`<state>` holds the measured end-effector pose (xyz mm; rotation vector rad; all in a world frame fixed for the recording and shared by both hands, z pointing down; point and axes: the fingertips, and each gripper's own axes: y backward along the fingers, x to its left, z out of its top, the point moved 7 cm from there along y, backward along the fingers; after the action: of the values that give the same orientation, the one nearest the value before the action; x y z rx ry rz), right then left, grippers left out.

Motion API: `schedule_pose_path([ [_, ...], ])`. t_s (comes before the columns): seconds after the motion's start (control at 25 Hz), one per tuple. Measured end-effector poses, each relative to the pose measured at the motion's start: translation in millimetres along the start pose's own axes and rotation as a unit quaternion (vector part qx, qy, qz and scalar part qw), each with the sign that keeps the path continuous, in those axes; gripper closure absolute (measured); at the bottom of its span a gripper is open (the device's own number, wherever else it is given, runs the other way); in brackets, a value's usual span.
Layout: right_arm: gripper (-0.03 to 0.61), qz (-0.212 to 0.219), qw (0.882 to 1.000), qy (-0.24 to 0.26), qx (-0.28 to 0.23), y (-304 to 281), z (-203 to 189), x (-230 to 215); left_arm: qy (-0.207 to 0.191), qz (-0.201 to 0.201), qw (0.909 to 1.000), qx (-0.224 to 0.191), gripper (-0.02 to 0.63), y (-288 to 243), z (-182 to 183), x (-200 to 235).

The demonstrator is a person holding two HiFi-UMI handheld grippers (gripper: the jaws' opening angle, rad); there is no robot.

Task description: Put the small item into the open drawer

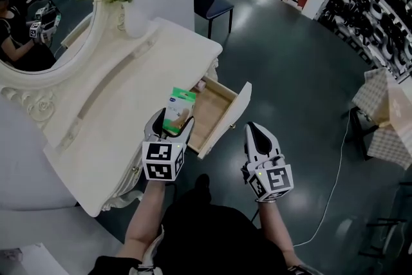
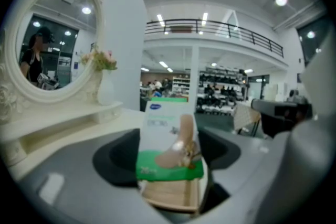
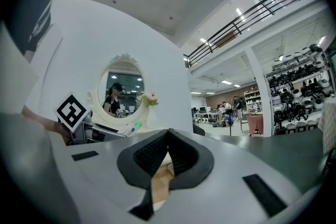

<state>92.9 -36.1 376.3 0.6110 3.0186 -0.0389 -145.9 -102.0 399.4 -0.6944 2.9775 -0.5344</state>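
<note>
**Small item held at the drawer's edge, not yet released**

We see the left gripper (image 1: 171, 125) pinching the small item (image 1: 178, 106) – a flat white-and-green box – by its lower part, so that the box stands upright between the jaws. It hangs just beside the open drawer (image 1: 226, 118), about where the pale surface (image 1: 122, 119) of the dressing table meets the drawer's near side. In the left gripper view, bare wood of the drawer's inside shows directly below the box. The right gripper (image 1: 257, 131) is to the right of the drawer front, its jaws pressed together on nothing.

We judge the task as roughly half done: the drawer is pulled out and the item is in hand, but it is not in the drawer. What is left is a short carry over the opening, a lowering, and the release.

On writing, the box carries a small blue oval logo at its upper left and grey lettering below it – both too blurred to read. On the green band we make out pale figures that may be "20", though we cannot be sure, beside a picture of a tan strip. The gripper cubes bear black-and-white square markers, with no words.
</note>
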Motion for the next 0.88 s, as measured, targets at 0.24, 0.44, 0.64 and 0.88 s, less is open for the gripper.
schedule_pose_path([
  [0.24, 0.581, -0.013, 1.0, 0.001, -0.002, -23.1, 2.5, -9.3, -0.004, -0.015, 0.9999, -0.003, 0.262, -28.3, 11.3, 8.7],
  [0.44, 0.581, -0.024, 1.0, -0.001, 0.0, -34.8, 2.2, -17.3, -0.008, -0.025, 0.9996, 0.001, 0.262, -46.7, 16.0, 13.3],
  [0.64, 0.581, -0.034, 0.999, -0.003, 0.002, -42.9, 1.8, -29.1, -0.013, -0.032, 0.9994, 0.007, 0.262, -64.3, 19.8, 13.0],
  [0.88, 0.581, -0.037, 0.999, -0.004, -0.002, -56.5, 3.2, -46.8, -0.018, -0.036, 0.9991, 0.012, 0.262, -90.2, 24.1, 9.5],
])
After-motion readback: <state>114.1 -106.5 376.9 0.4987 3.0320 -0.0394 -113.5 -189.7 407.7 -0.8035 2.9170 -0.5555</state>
